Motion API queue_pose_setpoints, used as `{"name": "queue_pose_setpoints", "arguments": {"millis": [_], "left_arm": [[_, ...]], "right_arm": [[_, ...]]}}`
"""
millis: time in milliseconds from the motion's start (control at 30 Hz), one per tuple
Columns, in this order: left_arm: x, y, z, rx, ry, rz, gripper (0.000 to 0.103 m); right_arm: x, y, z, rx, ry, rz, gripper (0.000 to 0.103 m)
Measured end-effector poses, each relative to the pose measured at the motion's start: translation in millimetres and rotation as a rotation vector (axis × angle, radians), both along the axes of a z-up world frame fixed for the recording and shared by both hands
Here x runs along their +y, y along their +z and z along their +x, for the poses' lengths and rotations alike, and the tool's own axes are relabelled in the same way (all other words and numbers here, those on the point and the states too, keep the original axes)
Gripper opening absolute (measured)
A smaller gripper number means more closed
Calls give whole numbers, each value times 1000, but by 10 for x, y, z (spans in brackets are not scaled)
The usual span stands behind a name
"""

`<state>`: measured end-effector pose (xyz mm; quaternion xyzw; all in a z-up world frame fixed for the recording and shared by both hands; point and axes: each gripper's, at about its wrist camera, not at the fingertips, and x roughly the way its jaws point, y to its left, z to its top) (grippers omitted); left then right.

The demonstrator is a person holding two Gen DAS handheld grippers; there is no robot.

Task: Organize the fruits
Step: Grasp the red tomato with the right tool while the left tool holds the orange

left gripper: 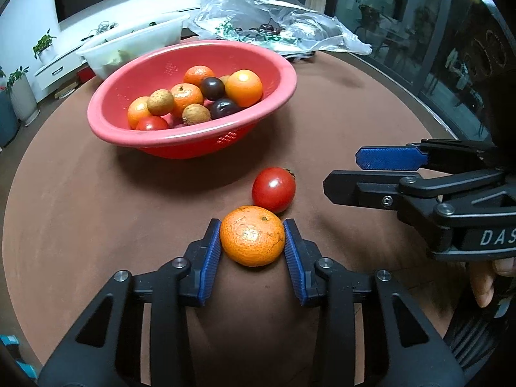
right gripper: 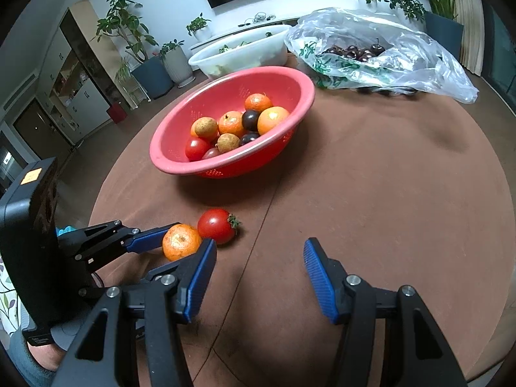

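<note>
Brown table (right gripper: 371, 193): colander (right gripper: 167, 158), tomato (right gripper: 216, 225), mandarin (right gripper: 180, 242)

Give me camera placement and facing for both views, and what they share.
Left wrist: sits on the left gripper, looks down along its fingers at the mandarin pinched between them; right gripper and a hand show at right.
Right wrist: sits on the right gripper, open over the table; left gripper shows at left.
Shared: mandarin, tomato, red bowl, plastic bag.

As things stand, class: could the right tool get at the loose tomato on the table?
Probably yes. The right tool is open and empty, and the tomato lies just ahead to its left. The orange touching it, gripped by the left tool, crowds one side.
</note>
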<state>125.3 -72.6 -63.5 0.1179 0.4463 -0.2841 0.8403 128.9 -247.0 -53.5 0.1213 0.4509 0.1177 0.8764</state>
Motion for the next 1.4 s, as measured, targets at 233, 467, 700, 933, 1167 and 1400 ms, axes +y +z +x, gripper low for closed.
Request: {"name": "queue_pose_setpoints", "arguments": {"millis": [233,467,700,933,1167,1400], "left_arm": [[109,60,-13,-9,24,-31,36],[412,142,-52,-3,96,-82,36],[735,158,-86,6,167,-113,36],[818,143,-104,9,187,-121,36],[852,116,-91,13,205,-125,36],[864,106,-93,13,214,-125,36]], "right_arm": [[155,-25,99,4,23,-28,59],[340,-81,218,13,58,-56,58],[487,-104,274,15,83,-78,58],[651,-141,386,27,105,-86,53],[717,-141,478,24,103,-84,47],[740,-134,630,22,65,-80,47]]}}
